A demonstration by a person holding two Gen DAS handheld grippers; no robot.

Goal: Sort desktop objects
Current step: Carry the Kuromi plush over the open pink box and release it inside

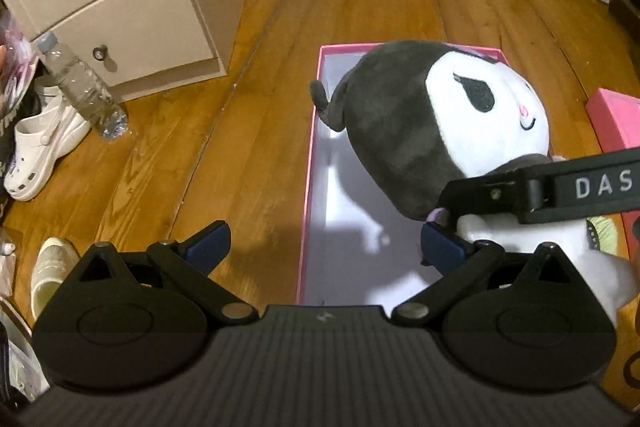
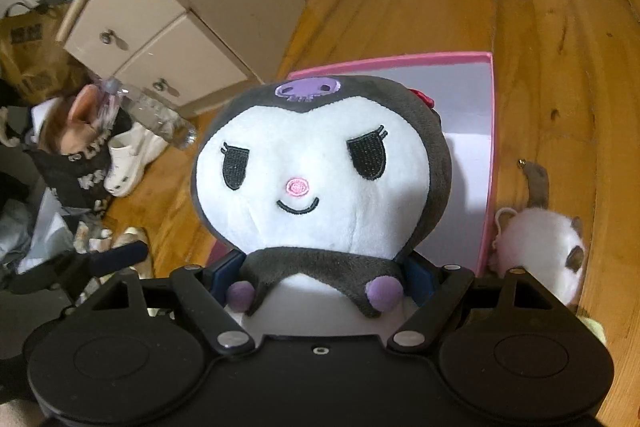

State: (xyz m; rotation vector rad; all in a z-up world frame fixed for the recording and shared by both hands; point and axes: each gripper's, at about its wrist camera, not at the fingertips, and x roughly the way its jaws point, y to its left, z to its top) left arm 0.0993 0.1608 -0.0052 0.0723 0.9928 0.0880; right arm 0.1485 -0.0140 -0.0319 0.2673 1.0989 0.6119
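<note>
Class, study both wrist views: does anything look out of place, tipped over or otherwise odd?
Yes. A clear plastic bottle leans tilted against white shoes by the drawer unit, not standing upright. A small white cat plush lies on the floor outside the pink box, while the right gripper holds the black-and-white plush over it.

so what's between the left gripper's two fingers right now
Nothing gripped: in the left wrist view the left gripper is open, with only bare floor and the pink box's edge in the gap.

Right gripper (image 2: 320, 277) clamped on black-and-white plush doll (image 2: 320, 171) above pink box (image 2: 491, 131), small white plush (image 2: 540, 251) beside.
</note>
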